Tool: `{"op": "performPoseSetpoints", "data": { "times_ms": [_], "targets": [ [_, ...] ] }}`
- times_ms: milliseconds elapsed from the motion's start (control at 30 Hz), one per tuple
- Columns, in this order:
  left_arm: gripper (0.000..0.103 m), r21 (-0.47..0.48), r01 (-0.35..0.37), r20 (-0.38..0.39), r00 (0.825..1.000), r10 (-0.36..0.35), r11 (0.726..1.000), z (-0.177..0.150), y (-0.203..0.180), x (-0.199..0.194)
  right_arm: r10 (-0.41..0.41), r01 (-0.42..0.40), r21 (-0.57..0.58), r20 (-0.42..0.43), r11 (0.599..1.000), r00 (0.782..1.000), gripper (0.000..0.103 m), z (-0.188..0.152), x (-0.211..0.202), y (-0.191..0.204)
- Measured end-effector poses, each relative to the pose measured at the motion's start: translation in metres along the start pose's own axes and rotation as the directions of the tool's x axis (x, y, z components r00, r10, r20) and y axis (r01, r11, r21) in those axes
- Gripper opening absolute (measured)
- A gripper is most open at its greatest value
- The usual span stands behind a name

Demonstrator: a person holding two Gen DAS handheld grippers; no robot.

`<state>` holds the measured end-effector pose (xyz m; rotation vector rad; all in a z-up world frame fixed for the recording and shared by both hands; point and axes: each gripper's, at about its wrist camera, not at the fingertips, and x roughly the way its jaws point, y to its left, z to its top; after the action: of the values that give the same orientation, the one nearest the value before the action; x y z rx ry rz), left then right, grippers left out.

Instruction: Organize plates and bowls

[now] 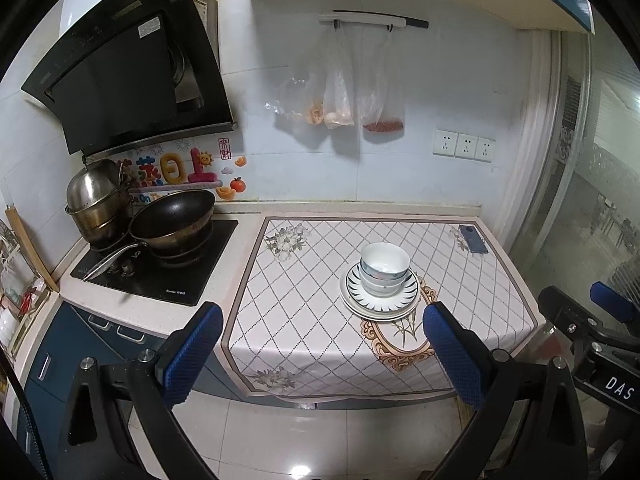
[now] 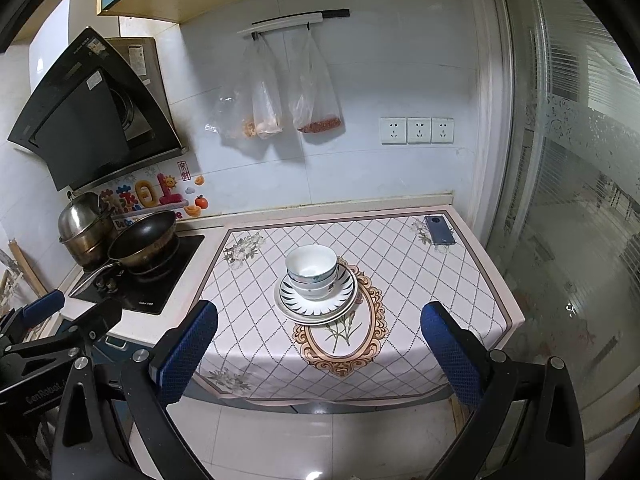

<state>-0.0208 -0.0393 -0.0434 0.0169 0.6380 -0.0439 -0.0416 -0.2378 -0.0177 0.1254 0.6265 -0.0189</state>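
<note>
While the bowls [image 2: 311,270] are sitting nested on the stacked plates [image 2: 316,307] mid-tabletop [image 2: 460,280] (a phone [image 2: 440,230] lying at its far right corner), the left tool [image 1: 322,350] and right tool [image 2: 318,346] are hovering spread wide, gripping nothing.

The right gripper [image 1: 608,364] body carries white letters "DAS". The wall sticker [image 1: 180,170] by the stove shows "日上" and, lower, "Be On". Other labels are too small.
</note>
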Motion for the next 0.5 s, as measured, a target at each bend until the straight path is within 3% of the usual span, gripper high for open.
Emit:
{"op": "performPoseSetpoints", "data": {
  "times_ms": [500],
  "targets": [
    [0.103,0.002,0.015,-0.006,1.000,-0.015,1.000,0.0041,0.0071,0.0070,-0.017,0.017,-0.003,-0.008,1.000,1.000,0.103,0.0012,0.0047,0.0014]
  ]
}}
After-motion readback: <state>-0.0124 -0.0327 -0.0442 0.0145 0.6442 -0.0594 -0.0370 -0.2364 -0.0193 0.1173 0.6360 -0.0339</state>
